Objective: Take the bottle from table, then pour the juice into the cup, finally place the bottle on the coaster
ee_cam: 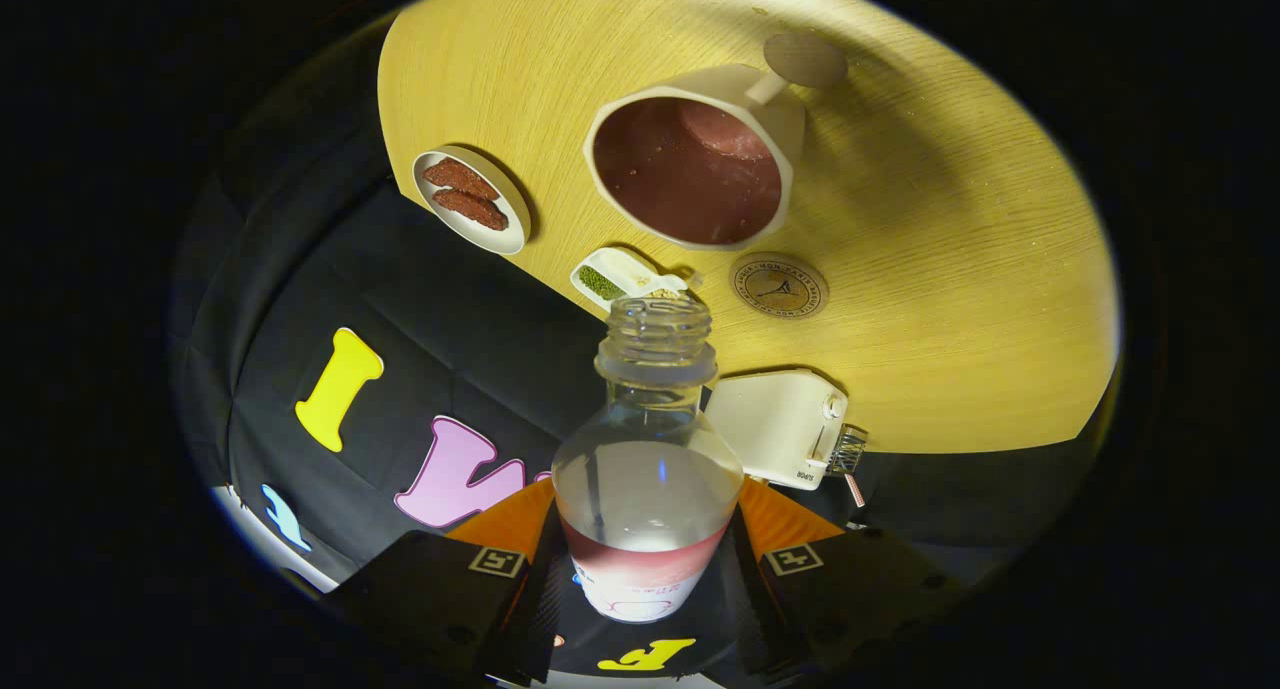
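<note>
My gripper point(646, 569) is shut on a clear plastic bottle point(648, 469) with its cap off, both fingers pressing its lower body. The bottle holds only a little pink juice near its base, and its open neck points toward the table. Beyond the neck stands a white cup point(690, 164) filled with reddish-brown juice, seen from above and tilted in the view. A round brown coaster point(778, 285) with a printed emblem lies on the wooden table point(950, 269) just ahead of the bottle's mouth, on the near side of the cup.
A small white plate point(472, 201) with two dark red pieces sits left of the cup. A little white dish point(610, 277) with green and pale bits lies by the bottle's neck. A white boxy device point(785, 427) sits near the table edge. A round brown disc point(805, 61) lies beyond the cup.
</note>
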Action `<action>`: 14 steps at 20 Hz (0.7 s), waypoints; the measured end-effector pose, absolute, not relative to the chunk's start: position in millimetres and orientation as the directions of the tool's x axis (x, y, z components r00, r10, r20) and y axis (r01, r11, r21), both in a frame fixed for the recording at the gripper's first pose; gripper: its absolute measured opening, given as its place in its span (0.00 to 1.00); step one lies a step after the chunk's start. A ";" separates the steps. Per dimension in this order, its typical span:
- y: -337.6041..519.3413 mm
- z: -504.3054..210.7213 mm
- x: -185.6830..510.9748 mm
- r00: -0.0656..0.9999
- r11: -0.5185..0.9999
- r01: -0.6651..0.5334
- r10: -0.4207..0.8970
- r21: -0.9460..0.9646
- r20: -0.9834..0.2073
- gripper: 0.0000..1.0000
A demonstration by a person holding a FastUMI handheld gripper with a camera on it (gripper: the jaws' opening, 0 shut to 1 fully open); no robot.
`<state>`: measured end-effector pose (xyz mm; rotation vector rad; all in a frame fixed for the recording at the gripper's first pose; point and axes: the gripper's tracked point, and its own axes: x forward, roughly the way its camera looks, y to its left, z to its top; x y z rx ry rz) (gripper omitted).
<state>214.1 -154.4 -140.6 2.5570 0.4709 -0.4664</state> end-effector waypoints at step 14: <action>-156.2 -153.6 211.1 0.876 -0.796 0.412 0.212 0.443 -0.434 0.72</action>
